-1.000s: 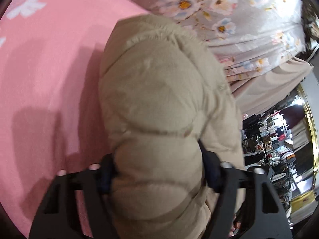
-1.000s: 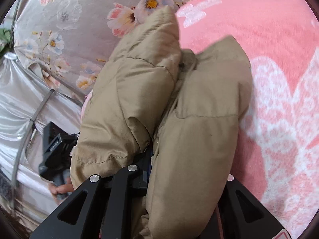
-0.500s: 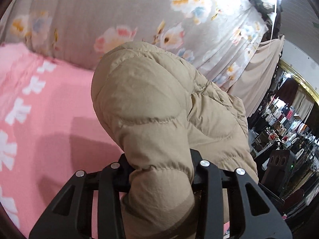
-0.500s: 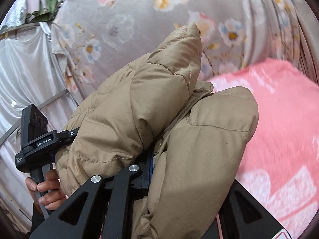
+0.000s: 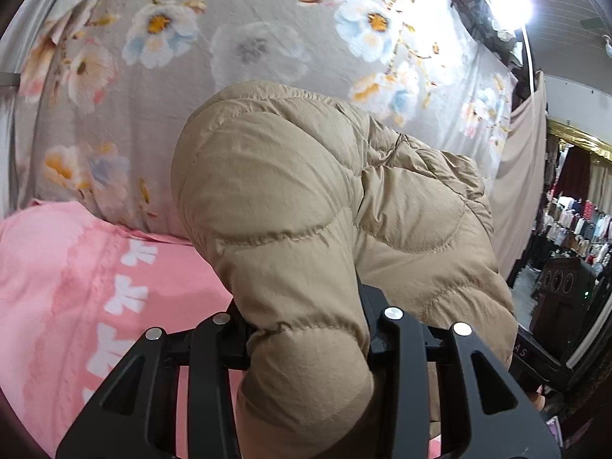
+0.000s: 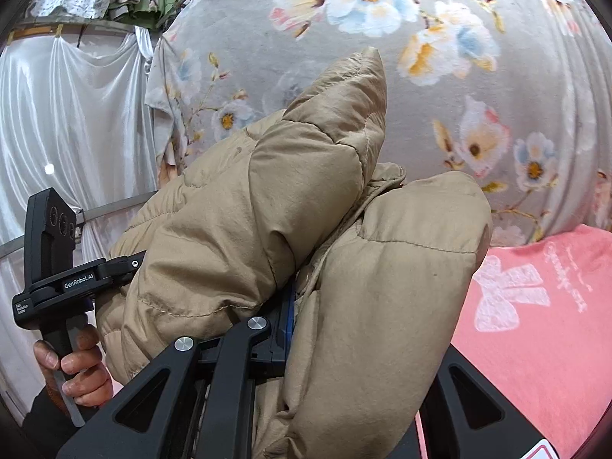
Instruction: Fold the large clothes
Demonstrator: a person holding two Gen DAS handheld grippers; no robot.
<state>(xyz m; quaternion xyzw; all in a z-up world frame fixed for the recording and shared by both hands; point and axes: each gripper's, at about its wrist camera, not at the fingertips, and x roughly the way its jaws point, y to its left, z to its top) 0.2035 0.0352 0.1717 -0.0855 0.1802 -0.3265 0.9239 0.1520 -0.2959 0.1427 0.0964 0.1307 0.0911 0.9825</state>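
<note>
Grey floral cloth (image 5: 244, 88) filled the upper part of both views, with a pink blanket (image 5: 76, 267) at lower left of the left view and lower right of the right view. One tan puffer jacket (image 5: 306, 206) bulged through the centre of each frame, hiding both sets of fingertips. The left gripper (image 5: 306, 340) was clamped on a padded fold of it. The right gripper (image 6: 329, 329) was pinched nearly closed on another fold. At lower left of the right view, a hand (image 6: 76, 367) gripped a black handle reading "GenRobot.AI"; smaller print below it was illegible.
</note>
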